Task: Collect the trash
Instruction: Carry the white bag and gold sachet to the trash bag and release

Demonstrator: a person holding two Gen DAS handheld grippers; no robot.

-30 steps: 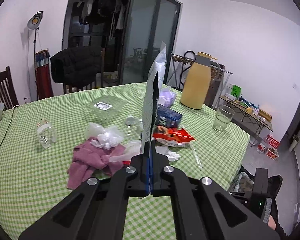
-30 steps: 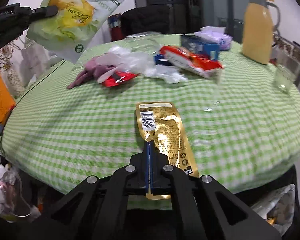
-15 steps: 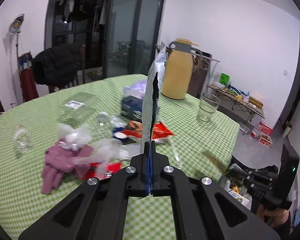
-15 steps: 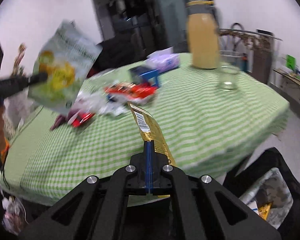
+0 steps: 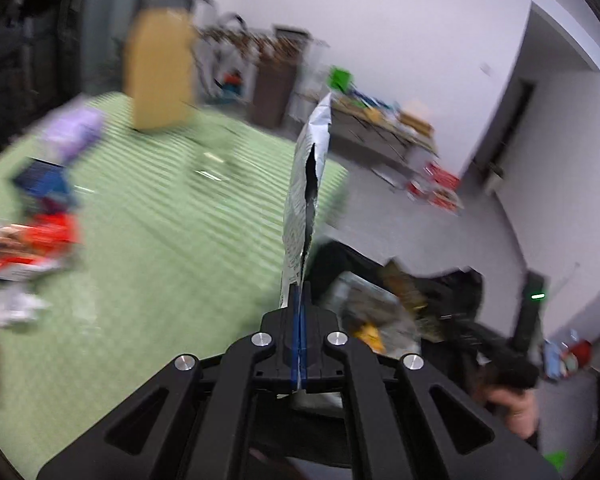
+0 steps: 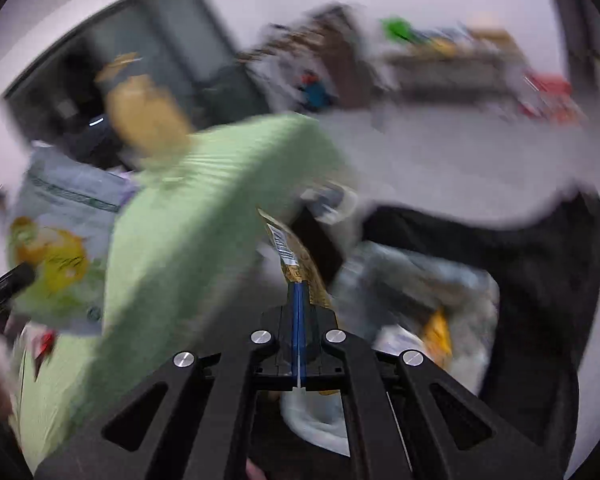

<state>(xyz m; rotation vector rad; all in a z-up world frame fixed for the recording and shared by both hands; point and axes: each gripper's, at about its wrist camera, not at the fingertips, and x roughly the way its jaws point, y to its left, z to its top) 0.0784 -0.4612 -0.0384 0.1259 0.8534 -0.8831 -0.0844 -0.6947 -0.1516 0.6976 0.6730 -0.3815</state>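
While both views are smeared by blur, the main things can still be read. In the left wrist view, red wrappers [image 5: 32, 240] and a blue box [image 5: 44, 184] lie at the left edge of the desk [image 5: 172, 232], which wears a green checked cloth; a purple pack [image 5: 72, 132] sits behind them, and a tall yellow jug [image 5: 160, 76] stands at the far side. At centre the left tool [image 5: 299, 304] is clenched on the lower end of a silver snack bag [image 5: 304, 200] — the bag stands upright, edge-on to the camera, with a dark torn slit down its side. To the right of the desk edge and lower down, a black trash bag [image 5: 452, 284] gapes open on the floor, with crumpled wrappers inside it. At the far right a hand [image 5: 516, 408] holds the black body of the other tool.

In the right wrist view, the same snack bag [image 6: 60, 248] shows its printed face at the far left, green and yellow, pinched at its lower edge by the left tool [image 6: 8, 284]. The green desk [image 6: 204, 216] slants across the middle. The right tool [image 6: 298, 304] is clenched on a gold wrapper [image 6: 296, 264] with a barcode near its top — the wrapper juts forward, just beside the desk edge and above the trash bag [image 6: 548, 280], whose mouth holds pale and yellow litter.
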